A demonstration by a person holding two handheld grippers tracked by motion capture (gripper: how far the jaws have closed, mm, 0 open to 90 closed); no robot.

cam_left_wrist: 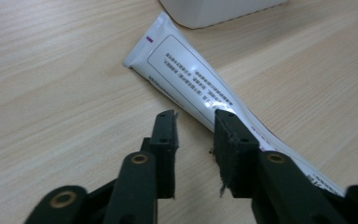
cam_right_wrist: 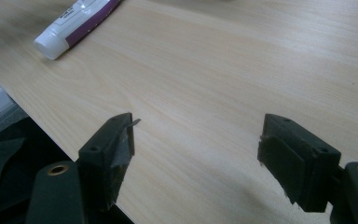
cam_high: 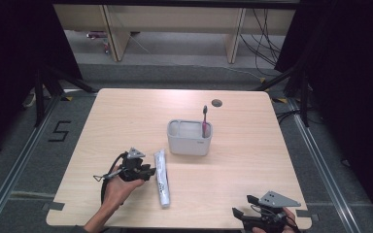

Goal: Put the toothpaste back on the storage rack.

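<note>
Both grippers stand open and empty: left gripper [cam_left_wrist: 195, 135] partly open beside the toothpaste tube [cam_left_wrist: 200, 84], right gripper [cam_right_wrist: 196, 144] wide.

Past my spot there's a small grey caddy [cam_high: 189, 138] sitting roughly mid-table with two compartments, and a pink toothbrush [cam_high: 204, 121] stands upright in the right one, dark head poking up over the rim. The wooden table [cam_high: 126, 116] has a round cable hole [cam_high: 217, 103] near its far edge. Floor on the left has a "5" [cam_high: 59, 131] taped on it, cables [cam_high: 264, 43] trailing far right.
</note>
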